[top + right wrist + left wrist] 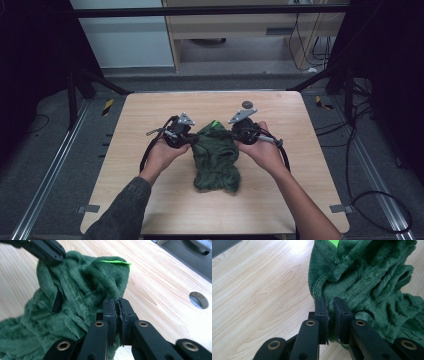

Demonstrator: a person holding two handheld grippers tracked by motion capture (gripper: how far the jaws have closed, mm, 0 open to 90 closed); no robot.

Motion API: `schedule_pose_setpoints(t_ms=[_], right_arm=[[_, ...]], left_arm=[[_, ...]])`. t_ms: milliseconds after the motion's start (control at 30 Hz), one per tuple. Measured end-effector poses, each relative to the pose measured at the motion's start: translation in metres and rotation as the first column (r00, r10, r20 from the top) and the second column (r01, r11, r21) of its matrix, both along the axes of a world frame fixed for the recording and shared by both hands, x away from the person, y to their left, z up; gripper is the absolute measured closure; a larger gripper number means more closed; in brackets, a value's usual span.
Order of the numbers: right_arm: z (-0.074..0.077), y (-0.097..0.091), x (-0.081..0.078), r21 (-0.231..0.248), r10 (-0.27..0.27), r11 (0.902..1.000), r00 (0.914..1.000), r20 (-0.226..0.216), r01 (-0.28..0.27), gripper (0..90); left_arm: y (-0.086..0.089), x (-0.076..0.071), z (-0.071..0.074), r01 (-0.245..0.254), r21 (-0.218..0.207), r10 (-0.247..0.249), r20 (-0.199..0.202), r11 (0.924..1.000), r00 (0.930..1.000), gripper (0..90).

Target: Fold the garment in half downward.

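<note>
1. Left claw is clamped on a fold at the left edge of the dark green plush fleece garment; in the left gripper view the black jaws of this claw stand close together with a thin fold of green pile pinched between the pads.
2. Holding that claw, the person's left hand comes in from the bottom left, with a grey sleeve on its forearm.
3. Between the two claws, the garment lies bunched near the middle of the pale wooden counter, its upper part gathered between the claws and its lower part spread on the wood toward the person.
4. At the garment's top edge sits a small bright green tag.
5. Right claw grips the garment's right edge; in the right gripper view the jaws of this claw are almost together, nipping the fleece.
6. Behind that claw, the bare right hand holds it from the bottom right.
7. Beyond the right claw, toward the far edge, the counter has a small round dark hole.
</note>
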State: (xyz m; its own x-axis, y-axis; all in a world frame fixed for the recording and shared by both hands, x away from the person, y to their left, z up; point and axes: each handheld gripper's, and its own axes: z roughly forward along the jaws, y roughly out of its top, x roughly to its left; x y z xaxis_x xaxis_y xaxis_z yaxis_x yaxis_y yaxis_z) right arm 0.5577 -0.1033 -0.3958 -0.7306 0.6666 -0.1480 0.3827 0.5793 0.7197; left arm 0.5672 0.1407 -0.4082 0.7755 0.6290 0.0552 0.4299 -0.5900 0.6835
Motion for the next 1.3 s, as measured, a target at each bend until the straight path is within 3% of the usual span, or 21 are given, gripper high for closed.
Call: schedule_pose_setpoints(t_ms=[300, 900, 1300], right_arm=[[-0.001, 0.001, -0.012, 0.011, 0.018, 0.9998, 0.9996, 0.021, -0.018, 85.1], [-0.017, 0.0, -0.028, 0.015, 0.037, 0.9992, 0.9993, 0.01, -0.037, 84.2], [-0.028, -0.007, -0.045, 0.03, 0.045, 0.9985, 0.999, 0.007, -0.045, 83.2]], left_arm=[[0.001, -0.008, -0.005, 0.013, 0.008, -0.013, 0.006, 0.9999, 0.9999, 81.8], [0.001, -0.02, -0.017, 0.025, 0.009, -0.025, 0.016, 0.9997, 0.9996, 80.5], [-0.001, -0.039, -0.024, 0.055, 0.025, -0.056, 0.038, 0.9982, 0.9977, 80.9]])
